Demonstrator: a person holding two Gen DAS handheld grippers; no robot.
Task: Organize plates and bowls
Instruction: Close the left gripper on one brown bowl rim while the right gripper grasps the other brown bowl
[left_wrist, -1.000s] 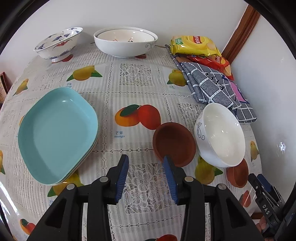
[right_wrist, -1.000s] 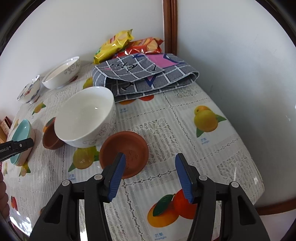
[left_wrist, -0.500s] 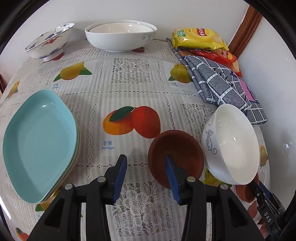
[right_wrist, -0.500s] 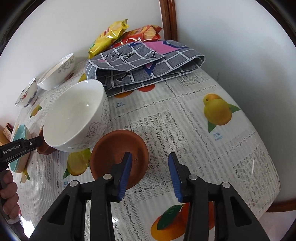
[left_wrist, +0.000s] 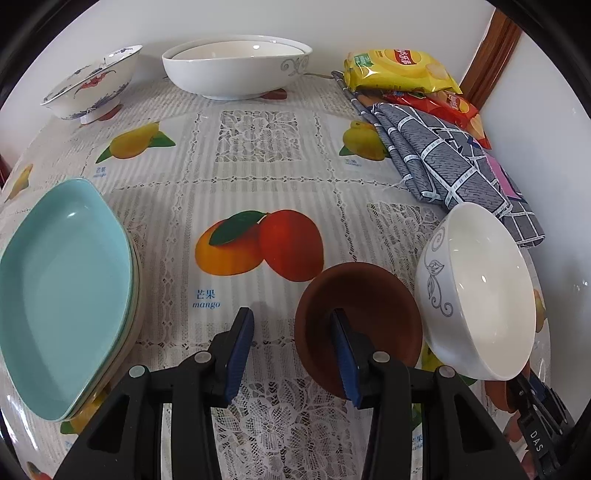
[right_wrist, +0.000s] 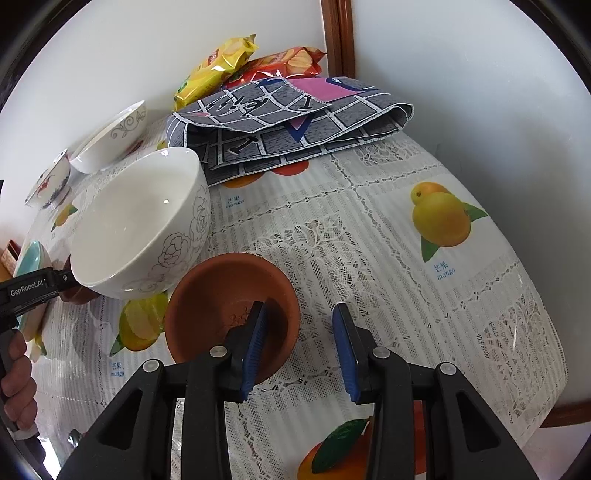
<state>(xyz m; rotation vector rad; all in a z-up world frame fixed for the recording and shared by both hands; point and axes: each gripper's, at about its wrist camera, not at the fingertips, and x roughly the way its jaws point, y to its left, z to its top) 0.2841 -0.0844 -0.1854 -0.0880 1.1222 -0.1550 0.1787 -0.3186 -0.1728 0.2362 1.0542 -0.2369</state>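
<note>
A dark brown dish (left_wrist: 365, 306) sits near the table's front. My left gripper (left_wrist: 291, 352) is open, its right finger inside the dish and its left finger outside the near rim. A white bowl (left_wrist: 480, 291) stands right beside it. In the right wrist view an orange-brown dish (right_wrist: 229, 295) sits by the same white bowl (right_wrist: 144, 221). My right gripper (right_wrist: 301, 347) is open, its left finger inside that dish and its right finger outside over the cloth. Stacked teal plates (left_wrist: 62, 291) lie at the left.
A wide white bowl (left_wrist: 236, 62) and a blue-patterned bowl (left_wrist: 92, 85) stand at the back. A folded grey checked cloth (left_wrist: 450, 166) and snack bags (left_wrist: 399, 70) lie at the back right by the wall. The table edge (right_wrist: 546, 387) is close on the right.
Both grippers have moved forward and down. Each now straddles the near rim of its brown dish. The right jaws have narrowed over the second.
</note>
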